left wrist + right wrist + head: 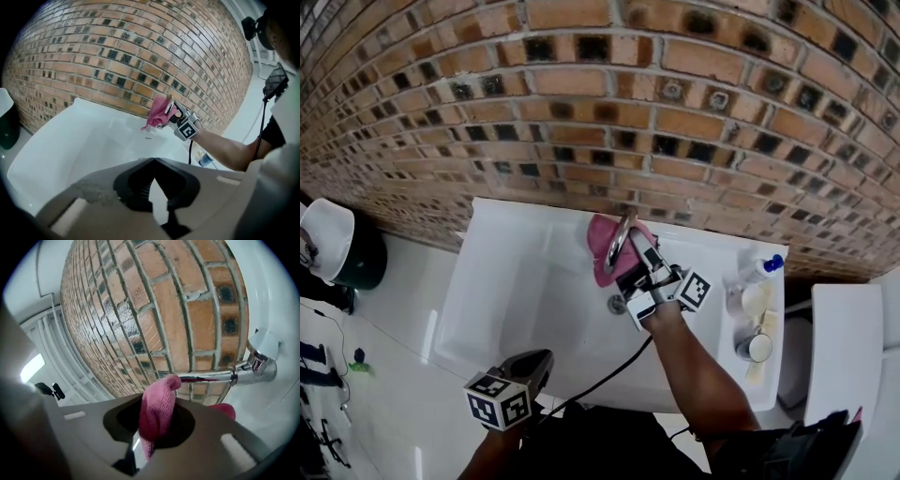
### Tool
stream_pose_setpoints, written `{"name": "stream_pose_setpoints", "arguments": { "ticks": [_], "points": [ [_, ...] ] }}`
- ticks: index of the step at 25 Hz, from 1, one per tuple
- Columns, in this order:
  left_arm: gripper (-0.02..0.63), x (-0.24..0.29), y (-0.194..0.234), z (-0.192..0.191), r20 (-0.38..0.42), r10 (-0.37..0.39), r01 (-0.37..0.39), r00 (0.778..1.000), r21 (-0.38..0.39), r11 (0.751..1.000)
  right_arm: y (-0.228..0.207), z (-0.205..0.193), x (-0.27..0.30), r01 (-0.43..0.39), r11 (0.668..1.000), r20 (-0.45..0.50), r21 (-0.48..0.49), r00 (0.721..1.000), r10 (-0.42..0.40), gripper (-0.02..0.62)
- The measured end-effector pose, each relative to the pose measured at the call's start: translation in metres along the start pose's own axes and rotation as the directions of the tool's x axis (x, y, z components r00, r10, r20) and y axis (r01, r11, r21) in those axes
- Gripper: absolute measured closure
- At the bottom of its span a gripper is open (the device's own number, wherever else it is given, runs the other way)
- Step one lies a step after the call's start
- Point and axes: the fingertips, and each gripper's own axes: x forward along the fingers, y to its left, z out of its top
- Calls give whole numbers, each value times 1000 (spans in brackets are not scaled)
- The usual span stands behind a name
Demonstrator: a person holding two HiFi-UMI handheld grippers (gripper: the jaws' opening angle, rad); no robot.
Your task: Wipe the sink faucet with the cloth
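Observation:
A pink cloth (602,246) is draped against the chrome faucet (619,240) at the back of the white sink (516,300). My right gripper (639,272) is shut on the cloth and holds it against the spout. In the right gripper view the cloth (157,413) bulges between the jaws, its top touching the faucet (215,377). My left gripper (534,366) hangs low over the sink's front rim, shut with nothing in it. From the left gripper view, the cloth (158,112) and the right gripper (176,118) show far across the basin.
A brick wall (600,103) rises right behind the sink. A bottle with a blue cap (757,270) and small containers (754,347) stand on the sink's right ledge. A dark bin with a white lid (337,246) sits on the floor to the left. The drain (617,303) lies below the faucet.

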Motion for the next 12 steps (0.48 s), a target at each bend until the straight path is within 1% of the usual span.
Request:
{"name": "stream_pose_setpoints", "arguments": {
  "ticks": [2,5,9,12],
  "points": [
    [601,-1,-1,-2,-1,-3,3,1000,-1,1000,1,-7,-3,-29,999,-26,34,999,30,551],
    [602,-1,-3,-4,-4,-8,8,1000,0,1000,1,-17,-7,-43,998,-62,56,997,46,551],
    [601,-2,-5,-5,-3,-18,18,1000,7,1000,2,-25,-15,-30,998,-85,47,996,34,551],
    [601,-3,-6,-5,-3,-29,29,1000,16,999,4,-29,-20,-22,1000,-101,20,995,24,551]
  ]
}}
